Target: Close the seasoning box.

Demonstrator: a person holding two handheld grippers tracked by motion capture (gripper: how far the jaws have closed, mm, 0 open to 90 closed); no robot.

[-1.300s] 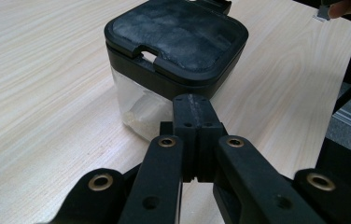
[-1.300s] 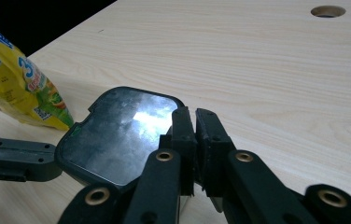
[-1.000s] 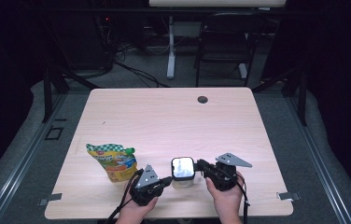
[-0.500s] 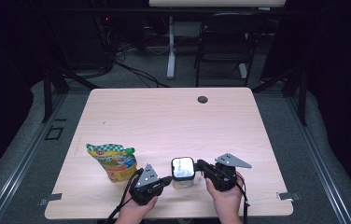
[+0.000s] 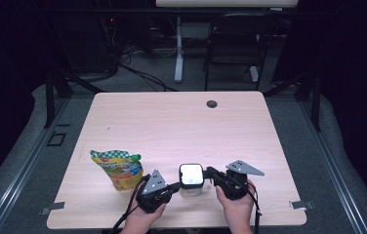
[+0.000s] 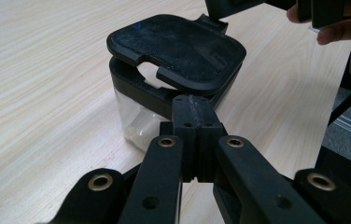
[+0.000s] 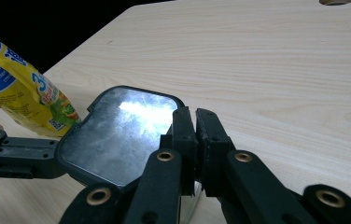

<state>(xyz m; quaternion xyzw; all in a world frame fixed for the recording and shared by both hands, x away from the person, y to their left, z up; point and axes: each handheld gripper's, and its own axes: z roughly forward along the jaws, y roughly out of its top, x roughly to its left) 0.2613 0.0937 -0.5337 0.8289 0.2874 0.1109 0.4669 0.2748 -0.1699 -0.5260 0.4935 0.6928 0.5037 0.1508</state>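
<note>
Flanking lidded container (image 5: 191, 178) — both grippers

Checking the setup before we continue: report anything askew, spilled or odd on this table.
The black flip lid of the small clear plastic container sits tilted, lifted on one side, not seated on its black rim. The left claw and right claw, both shut, flank it. The yellow snack pouch stands upright. No spill shows.
</note>
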